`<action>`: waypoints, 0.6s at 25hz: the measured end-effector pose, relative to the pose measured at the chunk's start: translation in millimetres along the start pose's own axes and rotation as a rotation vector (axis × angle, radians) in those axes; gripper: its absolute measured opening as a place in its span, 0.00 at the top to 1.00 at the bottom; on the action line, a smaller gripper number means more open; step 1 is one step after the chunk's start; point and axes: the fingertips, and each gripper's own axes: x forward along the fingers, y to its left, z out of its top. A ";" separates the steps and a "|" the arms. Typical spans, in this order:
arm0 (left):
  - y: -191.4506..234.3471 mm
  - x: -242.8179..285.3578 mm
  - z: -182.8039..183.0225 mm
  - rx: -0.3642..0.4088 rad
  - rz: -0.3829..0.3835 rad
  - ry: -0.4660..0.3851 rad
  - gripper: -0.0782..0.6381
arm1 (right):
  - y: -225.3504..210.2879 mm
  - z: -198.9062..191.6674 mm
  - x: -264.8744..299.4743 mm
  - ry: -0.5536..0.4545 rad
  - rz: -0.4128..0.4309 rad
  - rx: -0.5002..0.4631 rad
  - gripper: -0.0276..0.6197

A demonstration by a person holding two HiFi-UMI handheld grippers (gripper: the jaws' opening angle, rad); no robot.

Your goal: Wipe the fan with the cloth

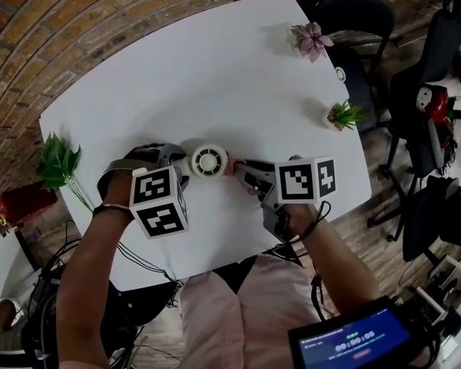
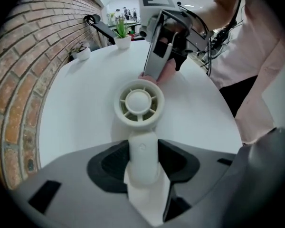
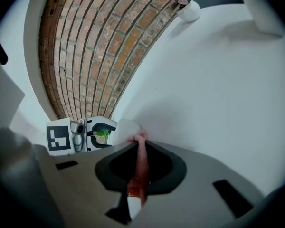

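Left claw (image 2: pixel 142 163) is clamped on the fan (image 2: pixel 138 103) by its handle. Right claw (image 3: pixel 141 145) pinches the pink cloth (image 3: pixel 142 161) tight against the fan head's side, near the surface's (image 1: pixel 215 68) person-side edge.

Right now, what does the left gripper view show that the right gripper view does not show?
Only the left gripper view: the round front grille of the handheld fan, its handle clamped in the left gripper, and the person's light shirt. Only the right gripper view: the pink cloth pinched inside the shut right gripper, and the left gripper's marker cube. Both: the white table, the brick wall, the green potted plant, the flower pot, and the cloth at the fan's head.
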 end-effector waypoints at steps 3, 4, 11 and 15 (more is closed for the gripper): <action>-2.3 0.9 3.1 0.088 -0.010 0.033 0.62 | -2.3 3.1 -2.3 -0.003 0.001 0.004 0.91; -3.4 1.5 4.0 0.119 -0.013 0.048 0.62 | -2.9 4.5 -2.8 -0.004 0.001 0.004 0.91; -6.9 4.3 8.5 0.263 -0.018 0.124 0.62 | -2.1 13.2 1.1 0.012 0.010 -0.006 0.91; -10.1 6.5 10.0 0.345 0.004 0.175 0.62 | 3.1 19.7 6.9 0.018 0.024 -0.025 0.91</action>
